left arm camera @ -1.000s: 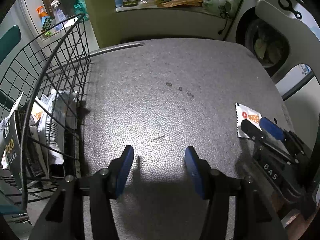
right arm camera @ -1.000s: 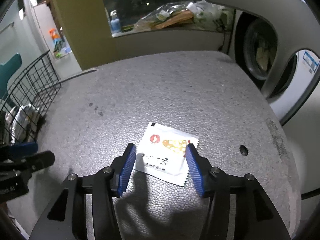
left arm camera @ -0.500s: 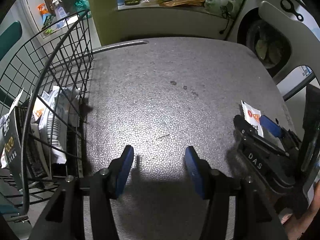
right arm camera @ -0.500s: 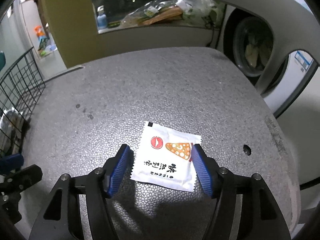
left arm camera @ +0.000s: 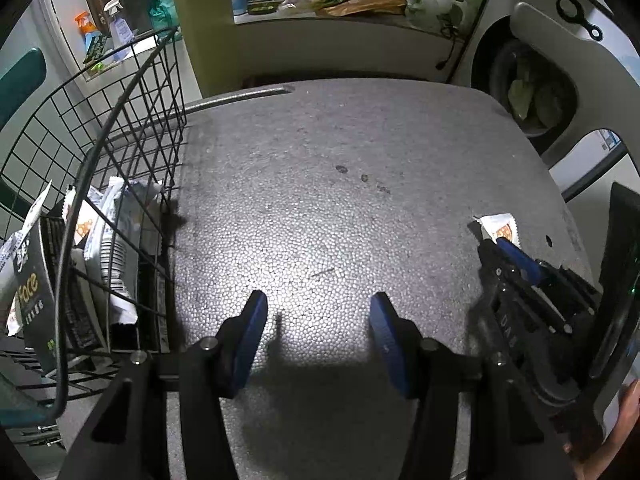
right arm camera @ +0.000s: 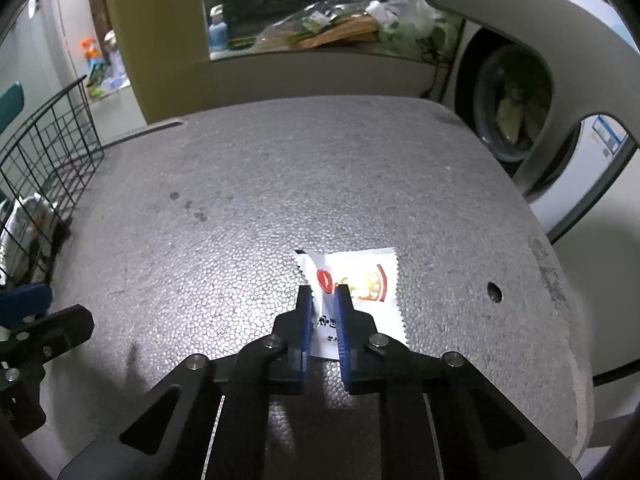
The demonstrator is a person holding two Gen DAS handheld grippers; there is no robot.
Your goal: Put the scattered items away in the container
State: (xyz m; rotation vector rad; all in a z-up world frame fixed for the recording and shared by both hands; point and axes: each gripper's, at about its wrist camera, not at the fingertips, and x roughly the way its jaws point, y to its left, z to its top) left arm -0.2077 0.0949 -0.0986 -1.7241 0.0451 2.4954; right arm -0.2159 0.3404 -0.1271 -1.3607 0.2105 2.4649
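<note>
A white sachet [right arm camera: 360, 280] with a red logo and a pizza picture lies on the grey foam tabletop [right arm camera: 280, 184]. My right gripper [right arm camera: 323, 294] is shut on the sachet's near left part, which bunches up between the blue pads. The sachet's far corner also shows in the left wrist view [left arm camera: 499, 227] beyond the right gripper [left arm camera: 504, 246]. My left gripper [left arm camera: 316, 312] is open and empty, low over the tabletop [left arm camera: 340, 184]. The black wire basket [left arm camera: 120, 128] stands at the left and holds several packets [left arm camera: 116, 240].
A washing machine [right arm camera: 516, 120] and a curved grey chair back [right arm camera: 520, 12] stand to the right. A hole [right arm camera: 495, 290] marks the tabletop near its right edge. A windowsill with bags [right arm camera: 340, 28] runs behind the table. The basket shows at the left [right arm camera: 48, 152].
My right gripper has closed from open around the sachet to pinching it, crumpling its left part. The left gripper has stayed open in about the same place.
</note>
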